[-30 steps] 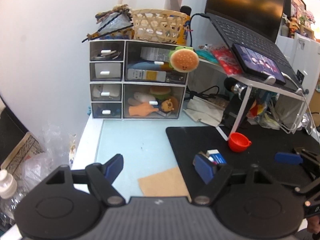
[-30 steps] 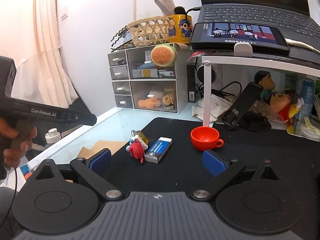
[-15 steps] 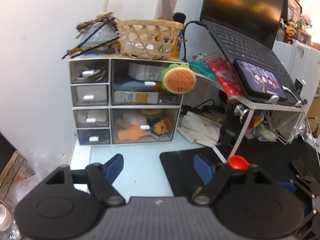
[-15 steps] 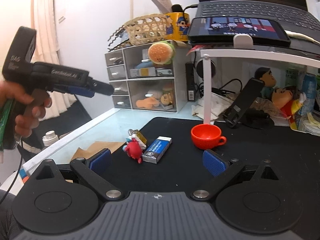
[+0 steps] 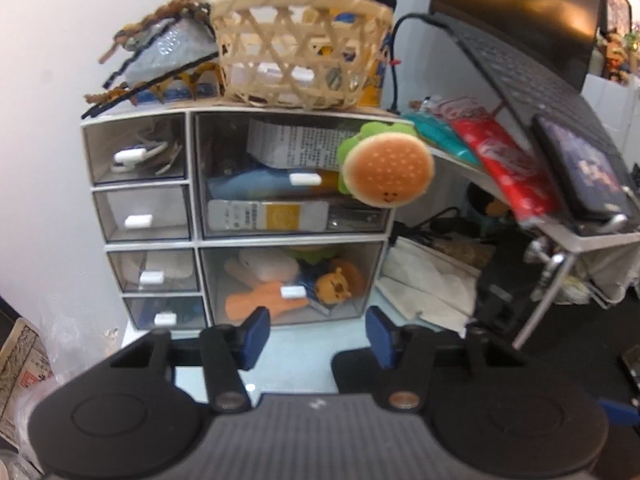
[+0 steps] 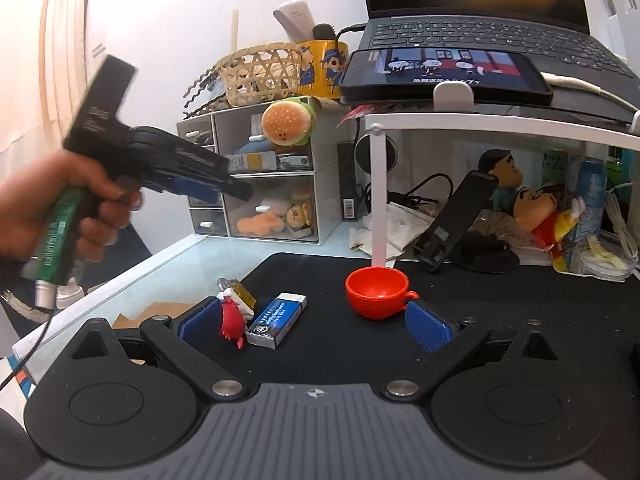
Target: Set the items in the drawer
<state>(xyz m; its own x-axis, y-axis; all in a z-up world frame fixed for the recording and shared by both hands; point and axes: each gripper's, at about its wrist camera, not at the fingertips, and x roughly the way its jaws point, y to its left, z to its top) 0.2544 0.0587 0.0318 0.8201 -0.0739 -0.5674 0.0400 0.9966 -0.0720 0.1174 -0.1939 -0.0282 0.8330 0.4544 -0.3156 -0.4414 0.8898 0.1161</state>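
The drawer unit [image 5: 236,216] is sitting dead ahead of my left gripper [image 5: 318,334], filling the 12 o'clock stretch of the left wrist view, with its clear fronts all pushed shut. My left fingers are hanging open with nothing between them, and the gap is lining up just under the big lower-right drawer [image 5: 290,282], the one with the plush toys showing through it. That drawer's little white handle [image 5: 293,291] is sitting right above the gap, close but not touching as far as I can tell. A burger plush [image 5: 386,174] is dangling over the upper-right drawer at about 1 o'clock, and a woven basket [image 5: 298,64] is resting on top of the unit.

From the right wrist view, my right gripper [image 6: 316,324] is hovering low over the black mat [image 6: 500,300], also spread wide and holding nothing. The red crab toy [image 6: 232,318] is standing right against the inside of my left-hand pad [image 6: 198,322] at about 10 o'clock, the eraser [image 6: 276,314] is lying just beside it between the fingers, and the red cup [image 6: 376,292] is sitting at 1 o'clock, just beyond the right-hand pad [image 6: 428,326]. My left hand [image 6: 52,204] is showing up over at 9 o'clock, pointing its gripper toward the drawers.
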